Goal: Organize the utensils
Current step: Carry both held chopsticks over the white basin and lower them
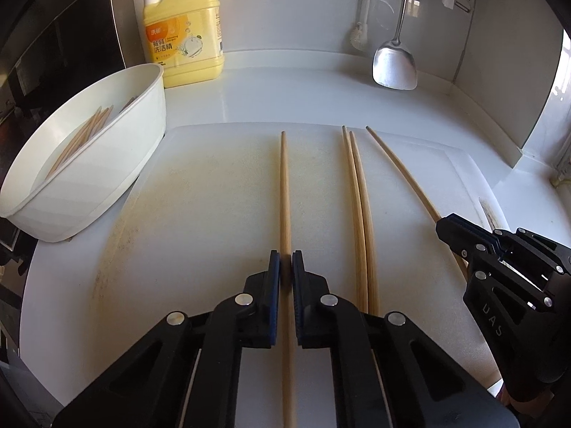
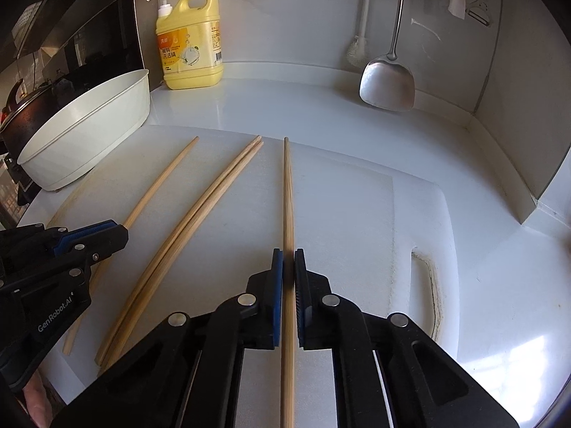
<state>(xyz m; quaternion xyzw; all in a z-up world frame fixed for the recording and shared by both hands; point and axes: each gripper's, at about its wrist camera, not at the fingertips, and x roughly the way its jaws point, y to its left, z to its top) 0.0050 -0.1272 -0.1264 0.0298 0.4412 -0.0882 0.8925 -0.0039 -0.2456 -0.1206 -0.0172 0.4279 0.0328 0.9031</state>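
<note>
Chopsticks, four of bamboo, lie lengthwise on a white cutting board (image 1: 200,192), tips pointing toward the back wall. The left gripper (image 1: 285,267) is clamped on the leftmost chopstick (image 1: 284,192), its blue pads pressing both sides of the stick near its thicker half. The right gripper (image 2: 288,267) is likewise clamped on the rightmost chopstick (image 2: 287,196), which runs straight up between its closed jaws. Between these two held sticks lies a pair of chopsticks (image 1: 358,196), touching each other along most of their length and free of either gripper. Each gripper shows at the edge of the other's view, low over the board. At the board's left edge sits a white oval tub (image 1: 117,164) holding more chopsticks (image 1: 84,135). Behind it, against the wall, stands a yellow dish soap bottle (image 1: 187,32) with a pump. Farther right, a steel spatula (image 1: 394,67) hangs with its blade near the counter.
</note>
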